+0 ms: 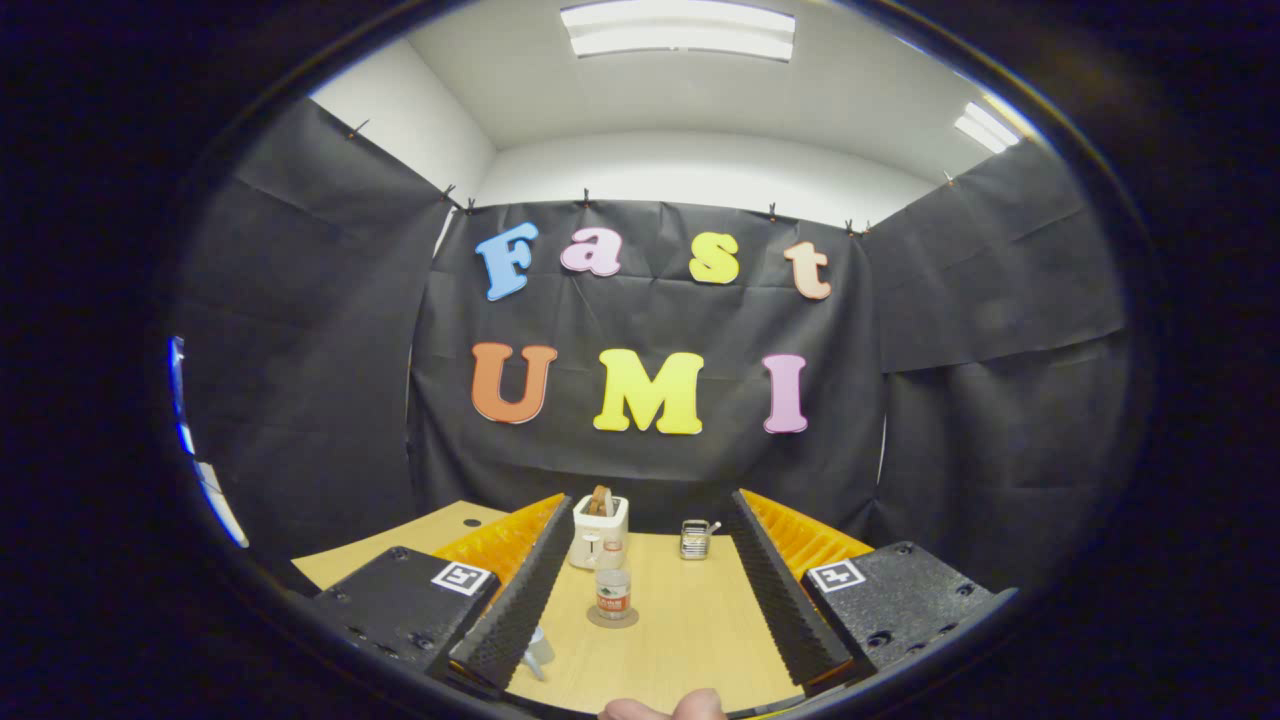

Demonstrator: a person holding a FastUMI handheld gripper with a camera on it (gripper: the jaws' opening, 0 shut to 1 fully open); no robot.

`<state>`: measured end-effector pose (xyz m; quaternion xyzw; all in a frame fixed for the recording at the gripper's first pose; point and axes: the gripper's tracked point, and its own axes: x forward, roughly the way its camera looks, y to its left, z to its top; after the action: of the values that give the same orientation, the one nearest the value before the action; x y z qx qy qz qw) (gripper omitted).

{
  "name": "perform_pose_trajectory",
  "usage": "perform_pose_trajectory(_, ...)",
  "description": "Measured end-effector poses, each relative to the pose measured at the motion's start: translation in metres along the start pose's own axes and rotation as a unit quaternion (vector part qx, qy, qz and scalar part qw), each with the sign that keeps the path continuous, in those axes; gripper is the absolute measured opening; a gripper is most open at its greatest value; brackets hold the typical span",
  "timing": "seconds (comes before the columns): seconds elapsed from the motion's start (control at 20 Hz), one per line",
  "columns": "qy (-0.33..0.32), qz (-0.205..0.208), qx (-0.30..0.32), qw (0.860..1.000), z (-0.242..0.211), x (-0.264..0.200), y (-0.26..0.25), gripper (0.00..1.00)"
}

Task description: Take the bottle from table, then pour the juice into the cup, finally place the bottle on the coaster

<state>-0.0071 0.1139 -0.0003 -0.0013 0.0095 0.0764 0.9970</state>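
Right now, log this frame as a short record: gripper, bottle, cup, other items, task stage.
gripper: gripper open, fingers spread wide, holding nothing
bottle: bottle upright on the coaster, between the fingers, ahead of them, touching neither
cup: a small clear cup stands near one finger's tip, partly hidden; contents cannot be told
other items: toaster with a slice of bread beyond the bottle; small metal holder beside it, both at the far side of the table
task stage: bottle rests on coaster; whether pouring is done cannot be told
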Motion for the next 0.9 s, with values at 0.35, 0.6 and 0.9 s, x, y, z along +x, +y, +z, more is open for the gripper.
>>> perform_pose_trajectory(0.35,-0.004,-0.017,-0.002,1.0,0.0,0.003,-0.005,1.0)
perform_pose_trajectory(0.6,-0.005,-0.025,0.011,1.0,-0.002,0.009,-0.009,0.99)
perform_pose_trajectory(0.9,-0.004,-0.019,0.008,1.0,-0.005,0.013,0.0,1.0)
